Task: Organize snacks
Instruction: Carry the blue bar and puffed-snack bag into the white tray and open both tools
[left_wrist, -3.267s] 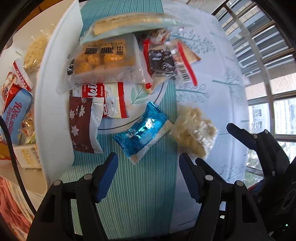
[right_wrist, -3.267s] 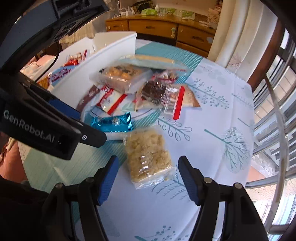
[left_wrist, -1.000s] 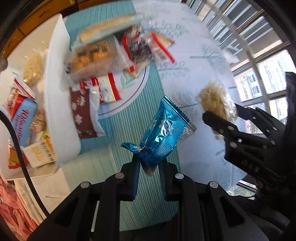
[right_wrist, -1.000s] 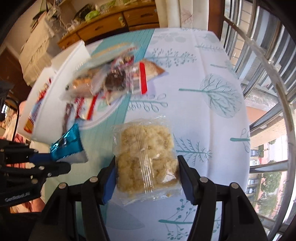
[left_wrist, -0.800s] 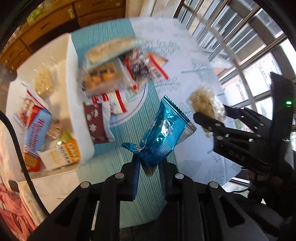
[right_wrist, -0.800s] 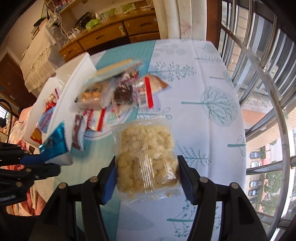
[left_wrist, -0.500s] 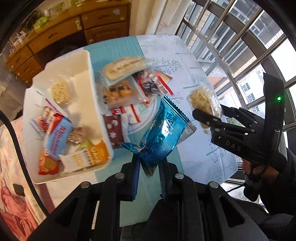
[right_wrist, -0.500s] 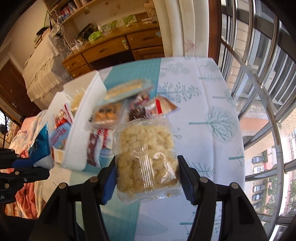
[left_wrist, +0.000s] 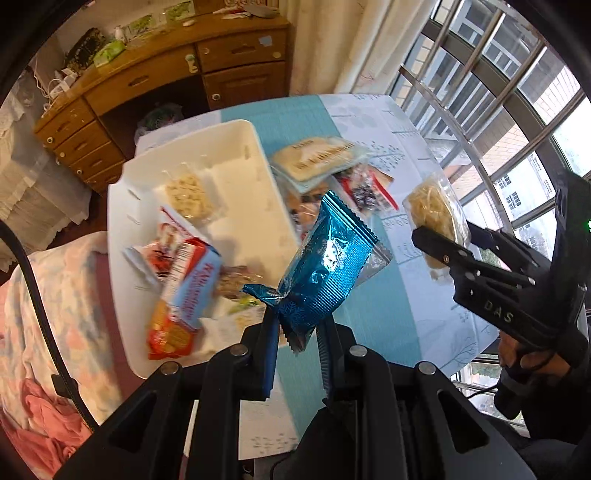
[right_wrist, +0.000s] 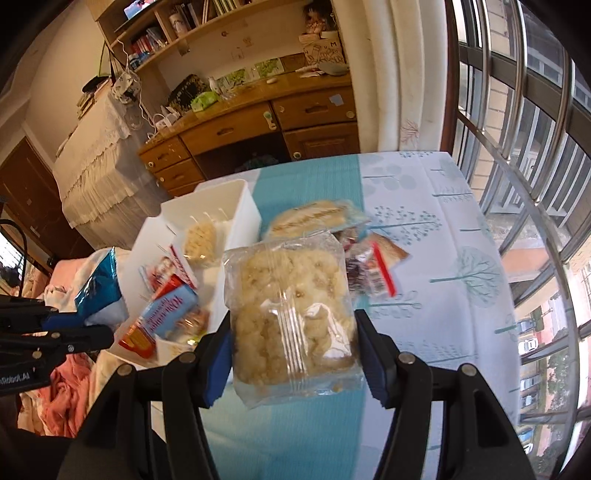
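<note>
- Fingers (left_wrist: 267, 345) of left gripper (left_wrist: 293, 341) are clamped on lower end of blue foil snack pack (left_wrist: 325, 271); pack is held upright-tilted, lifted off the counter, centre of frame in left wrist view.
- Same blue pack is seen at left edge of right wrist view (right_wrist: 99, 286), beside the white bin.
- Fingers (right_wrist: 218, 363) of right gripper (right_wrist: 295, 362) are pressed against both sides of clear bag of puffed rice snack (right_wrist: 291, 314); bag is held in the air, centre of frame in right wrist view.
- Right gripper w/ that bag is also seen at right of frame in left wrist view (left_wrist: 436, 236); bag (left_wrist: 436, 214) pokes out beyond the finger tips.
- White bin (left_wrist: 243, 155) sits on counter (left_wrist: 373, 295), centre-left in left wrist view; inside: a 2nd puffed rice bag (left_wrist: 186, 194) toward far end, blue-and-red biscuit pack (left_wrist: 184, 299) toward near end, plus other wrappers, blurred.
- Pile of loose snacks lies on counter just right of bin: flat cracker pack (left_wrist: 319, 158) on top, red-striped clear pack (left_wrist: 365, 188) next to it. Rest of pile is hidden behind blue pack.
- Counter is covered w/ teal-and-white cloth w/ tree print (right_wrist: 476, 273).
- Wooden desk w/ drawers (right_wrist: 258, 125) is seen in upper centre of right wrist view; barred window (right_wrist: 535, 122) at right.
</note>
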